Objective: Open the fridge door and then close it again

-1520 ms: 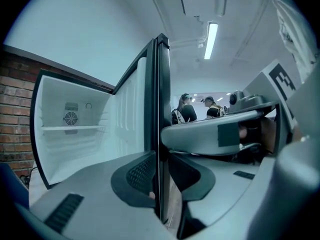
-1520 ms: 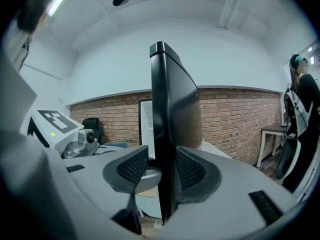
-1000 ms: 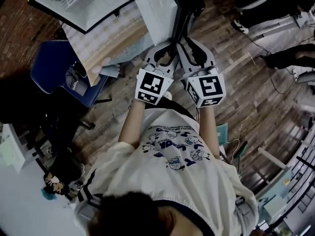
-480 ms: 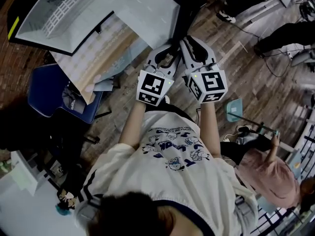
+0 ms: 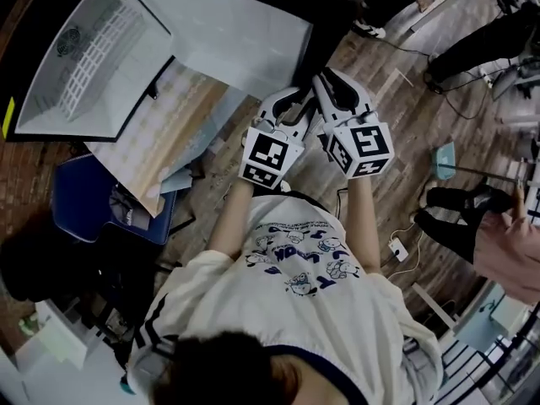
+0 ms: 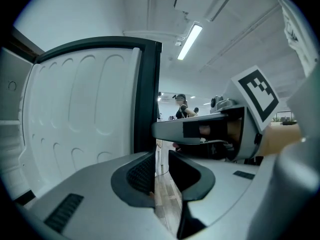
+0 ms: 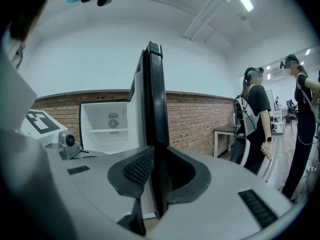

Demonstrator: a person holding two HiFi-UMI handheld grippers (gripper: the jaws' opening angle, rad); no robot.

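Observation:
The fridge cabinet (image 5: 76, 66) stands open at the upper left, its white inside also in the right gripper view (image 7: 107, 124). The fridge door (image 5: 228, 32) is swung out, white lining up. My right gripper (image 5: 329, 83) has just been closing, and its jaws (image 7: 159, 171) now press on the door's black edge (image 7: 156, 109). My left gripper (image 5: 291, 99) sits beside it. In the left gripper view the door lining (image 6: 85, 114) fills the left, and the black edge meets the left pad (image 6: 142, 174). Floor shows through the narrow gap of the left gripper (image 6: 161, 171).
A blue chair (image 5: 93, 201) and a pale wooden board (image 5: 160, 125) lie left of me. People stand on the plank floor to the right (image 5: 506, 243), also in the right gripper view (image 7: 257, 119). A cable and plug (image 5: 396, 247) lie near my right side.
Both grippers have travelled together with the door's edge. The door now stands wider from the cabinet, showing more white lining. A person in pink has come into view at the right.

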